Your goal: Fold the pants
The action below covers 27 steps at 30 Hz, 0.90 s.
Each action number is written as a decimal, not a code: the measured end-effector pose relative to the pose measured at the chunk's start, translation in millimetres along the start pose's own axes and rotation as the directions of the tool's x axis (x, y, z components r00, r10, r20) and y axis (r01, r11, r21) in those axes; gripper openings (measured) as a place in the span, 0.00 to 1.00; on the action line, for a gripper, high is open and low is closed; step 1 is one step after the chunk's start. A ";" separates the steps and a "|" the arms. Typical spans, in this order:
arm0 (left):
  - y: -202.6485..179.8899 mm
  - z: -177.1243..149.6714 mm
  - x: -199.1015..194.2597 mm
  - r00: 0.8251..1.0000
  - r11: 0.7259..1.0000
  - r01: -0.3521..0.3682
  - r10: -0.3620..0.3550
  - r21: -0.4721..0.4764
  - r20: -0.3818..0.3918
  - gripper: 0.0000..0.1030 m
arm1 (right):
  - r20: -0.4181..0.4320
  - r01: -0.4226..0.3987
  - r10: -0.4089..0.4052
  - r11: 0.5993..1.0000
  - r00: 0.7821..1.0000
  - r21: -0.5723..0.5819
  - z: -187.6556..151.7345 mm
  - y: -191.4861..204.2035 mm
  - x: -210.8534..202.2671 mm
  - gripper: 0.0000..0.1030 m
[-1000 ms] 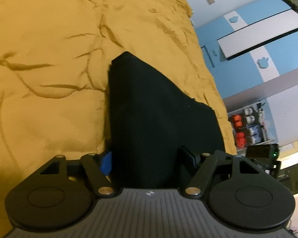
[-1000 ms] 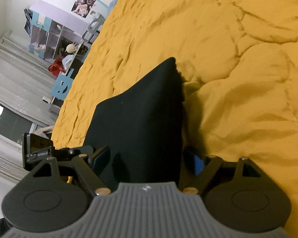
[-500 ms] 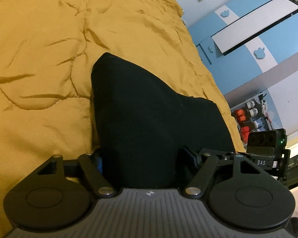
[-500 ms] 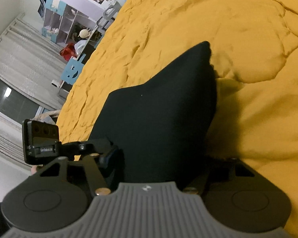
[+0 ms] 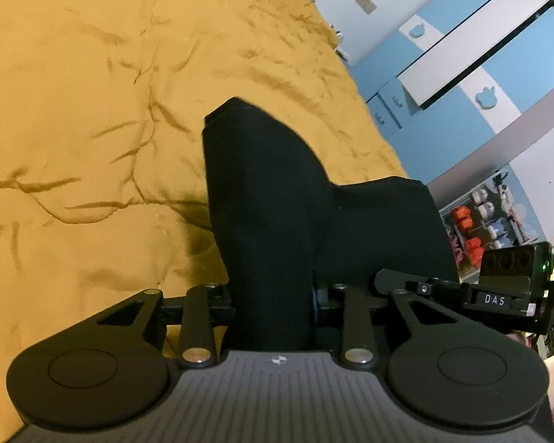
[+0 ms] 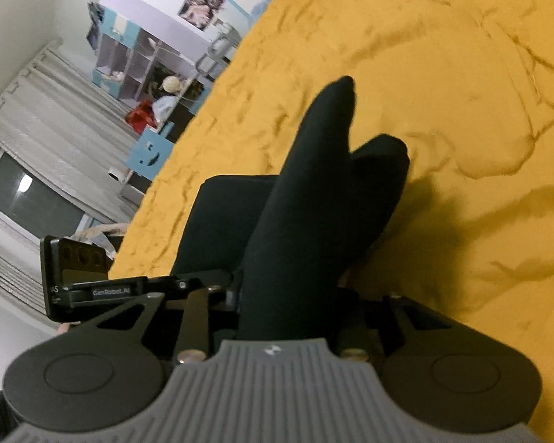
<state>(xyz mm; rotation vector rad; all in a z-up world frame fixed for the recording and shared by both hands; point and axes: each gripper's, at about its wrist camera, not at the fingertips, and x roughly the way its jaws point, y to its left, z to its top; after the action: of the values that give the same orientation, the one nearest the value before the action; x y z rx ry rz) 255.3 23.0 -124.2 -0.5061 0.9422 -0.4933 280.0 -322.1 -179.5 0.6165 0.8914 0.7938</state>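
Note:
The black pants (image 5: 277, 199) lie on the yellow quilt (image 5: 92, 110) and rise in a ridge toward the camera. My left gripper (image 5: 273, 302) is shut on the cloth, which fills the space between its jaws. In the right wrist view the pants (image 6: 314, 203) show as a raised fold with two rounded tips. My right gripper (image 6: 288, 302) is shut on the other part of the same edge. Each gripper shows beside the other: the right one in the left wrist view (image 5: 513, 288), the left one in the right wrist view (image 6: 77, 277). The fingertips are hidden by cloth.
The quilt (image 6: 443, 92) covers the whole bed and is wrinkled. A blue and white wardrobe (image 5: 461, 74) stands past the bed's far edge. Shelves (image 6: 147, 62) and grey curtains (image 6: 37, 129) stand on the other side.
Both grippers have closed in on the cloth and lifted it. The flat black panel has bunched into a narrower raised fold, and the two grippers have come closer together.

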 end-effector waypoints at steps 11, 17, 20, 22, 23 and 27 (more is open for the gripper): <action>-26.9 -40.9 -79.7 0.997 0.998 0.055 -0.056 0.014 0.051 0.32 | 0.124 -0.067 0.068 0.998 0.990 -0.009 -61.0 73.7 -62.1 0.23; -48.6 -62.1 -117.3 0.995 0.996 0.070 -0.073 0.058 0.060 0.32 | 0.162 -0.054 0.060 0.998 0.985 -0.040 -99.0 119.6 -97.2 0.23; -54.5 -73.2 -126.4 0.995 0.994 0.084 -0.088 0.072 0.054 0.32 | 0.171 -0.034 0.043 0.998 0.984 -0.056 -116.5 137.1 -113.7 0.22; -57.1 -81.3 -129.3 0.994 0.992 0.100 -0.103 0.075 0.046 0.32 | 0.174 -0.017 0.027 0.998 0.984 -0.061 -128.6 145.8 -124.7 0.22; -58.0 -85.4 -129.8 0.993 0.991 0.110 -0.113 0.076 0.040 0.32 | 0.175 -0.008 0.019 0.998 0.984 -0.062 -135.1 149.7 -130.9 0.22; -64.0 -96.0 -122.1 0.991 0.988 0.135 -0.136 0.072 0.012 0.32 | 0.177 0.026 -0.016 0.998 0.984 -0.051 -155.5 154.6 -151.0 0.22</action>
<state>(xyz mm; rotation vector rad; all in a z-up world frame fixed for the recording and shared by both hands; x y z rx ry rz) 101.8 28.1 -56.0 -0.5107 0.8747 -0.6424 35.6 -334.7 -74.6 0.6198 0.7111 0.7292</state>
